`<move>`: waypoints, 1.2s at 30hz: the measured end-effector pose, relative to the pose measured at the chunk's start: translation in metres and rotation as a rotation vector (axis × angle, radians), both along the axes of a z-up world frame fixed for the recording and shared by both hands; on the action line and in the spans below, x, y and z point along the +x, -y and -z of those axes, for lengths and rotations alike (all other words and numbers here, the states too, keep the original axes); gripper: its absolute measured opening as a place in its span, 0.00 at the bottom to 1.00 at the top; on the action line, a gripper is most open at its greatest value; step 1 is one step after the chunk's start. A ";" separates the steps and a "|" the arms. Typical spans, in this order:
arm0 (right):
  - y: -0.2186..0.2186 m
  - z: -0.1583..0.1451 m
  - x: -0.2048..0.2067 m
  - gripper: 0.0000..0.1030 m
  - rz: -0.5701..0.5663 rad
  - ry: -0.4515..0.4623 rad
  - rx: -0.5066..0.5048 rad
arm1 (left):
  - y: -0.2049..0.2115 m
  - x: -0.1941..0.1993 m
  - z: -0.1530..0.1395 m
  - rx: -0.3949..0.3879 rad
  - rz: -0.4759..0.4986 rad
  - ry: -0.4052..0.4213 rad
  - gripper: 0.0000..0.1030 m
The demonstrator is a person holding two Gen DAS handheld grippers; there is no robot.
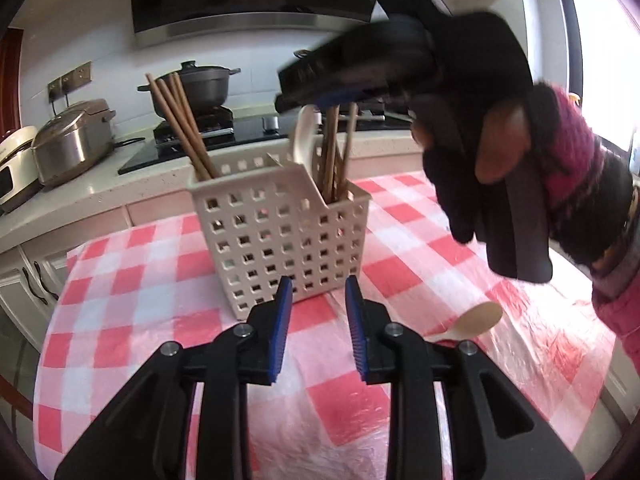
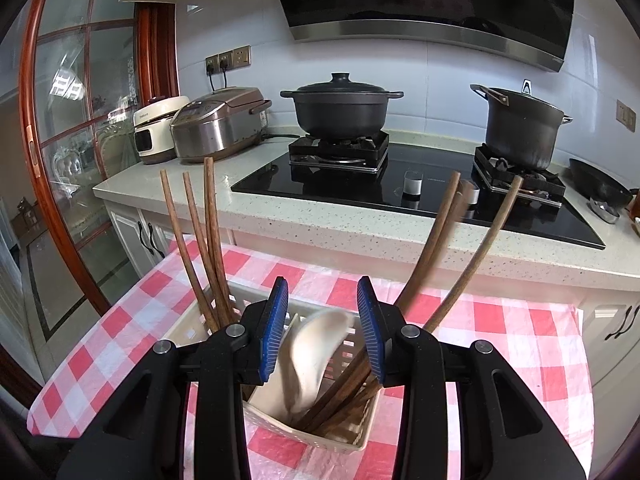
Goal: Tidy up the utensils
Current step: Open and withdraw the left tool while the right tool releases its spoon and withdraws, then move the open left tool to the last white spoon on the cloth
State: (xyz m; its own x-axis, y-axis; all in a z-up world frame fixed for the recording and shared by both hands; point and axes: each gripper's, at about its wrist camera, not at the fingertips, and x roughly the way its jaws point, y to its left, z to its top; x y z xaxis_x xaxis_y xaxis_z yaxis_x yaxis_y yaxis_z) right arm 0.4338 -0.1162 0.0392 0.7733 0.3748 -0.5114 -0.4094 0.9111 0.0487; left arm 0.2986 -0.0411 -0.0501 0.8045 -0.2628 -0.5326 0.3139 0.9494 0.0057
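Observation:
A white perforated utensil basket [image 1: 276, 240] stands on the red-checked tablecloth [image 1: 120, 288]. Brown wooden chopsticks [image 1: 180, 128] lean in its left part, more chopsticks [image 1: 332, 152] and a white spoon [image 1: 302, 132] in its right part. My left gripper [image 1: 316, 312] is open and empty, just in front of the basket. My right gripper [image 2: 322, 324] is open, directly above the basket [image 2: 344, 436]; the white spoon [image 2: 316, 352] lies blurred in the basket between its fingers. A second cream spoon [image 1: 476, 320] lies on the cloth at the right.
Behind the table runs a counter [image 2: 320, 216] with a black hob, two dark pots [image 2: 340, 108] [image 2: 520, 128], a rice cooker [image 2: 220, 124] and a white appliance [image 2: 154, 128]. A gloved hand [image 1: 500, 152] holds the right gripper above the basket.

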 end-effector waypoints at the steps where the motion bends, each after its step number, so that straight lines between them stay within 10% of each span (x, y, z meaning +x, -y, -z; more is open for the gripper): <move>1: 0.001 -0.001 -0.001 0.38 0.000 0.000 0.004 | 0.003 0.000 0.002 0.001 0.014 -0.007 0.29; 5: 0.020 -0.009 -0.016 0.41 0.003 0.014 0.045 | 0.024 0.001 0.007 0.039 0.107 -0.016 0.43; 18: 0.139 -0.004 -0.100 0.42 0.113 0.045 0.122 | 0.102 0.015 0.044 0.208 0.447 -0.083 0.44; 26: 0.180 0.029 -0.151 0.42 0.200 0.005 0.167 | 0.117 0.019 0.062 0.270 0.407 -0.114 0.44; 36: 0.176 0.113 -0.159 0.42 0.208 -0.279 0.136 | 0.087 0.032 0.062 0.238 0.232 -0.167 0.44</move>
